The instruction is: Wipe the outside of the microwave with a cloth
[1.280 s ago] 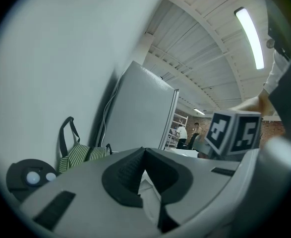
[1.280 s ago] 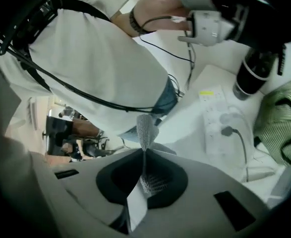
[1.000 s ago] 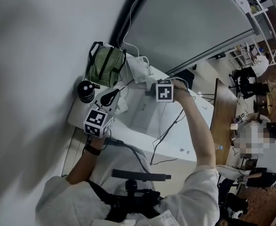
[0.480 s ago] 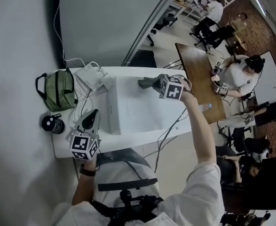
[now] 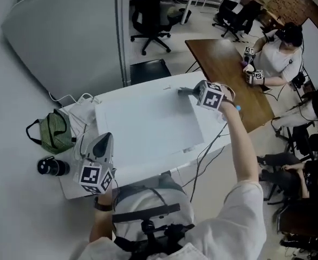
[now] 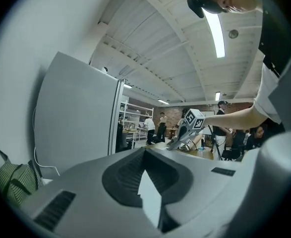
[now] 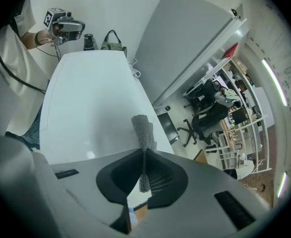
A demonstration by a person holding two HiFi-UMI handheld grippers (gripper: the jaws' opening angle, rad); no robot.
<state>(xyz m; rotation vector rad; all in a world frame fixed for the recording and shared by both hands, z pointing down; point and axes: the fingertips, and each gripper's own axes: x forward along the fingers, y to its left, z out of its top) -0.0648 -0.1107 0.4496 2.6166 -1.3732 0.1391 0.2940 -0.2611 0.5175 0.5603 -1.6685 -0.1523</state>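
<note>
Microwave [image 5: 148,129] casing: white, smooth, with a faint sheen. Your right gripper view catches a soft highlight on top. The cloth [image 7: 142,128] is grey, coarse knit and rough. Your right hand-held gripper [image 7: 144,157] and left hand-held gripper [image 6: 144,155] are both grey matt plastic with dark textured pads. The bag [image 5: 54,131] is green striped fabric. Worktop [image 5: 72,186]: plain white, smooth. Table [image 5: 229,75] on your right: brown wood, smooth. Partition panel [image 5: 66,42]: grey, matt.

No legible text, labels, brands or numbers anywhere.
</note>
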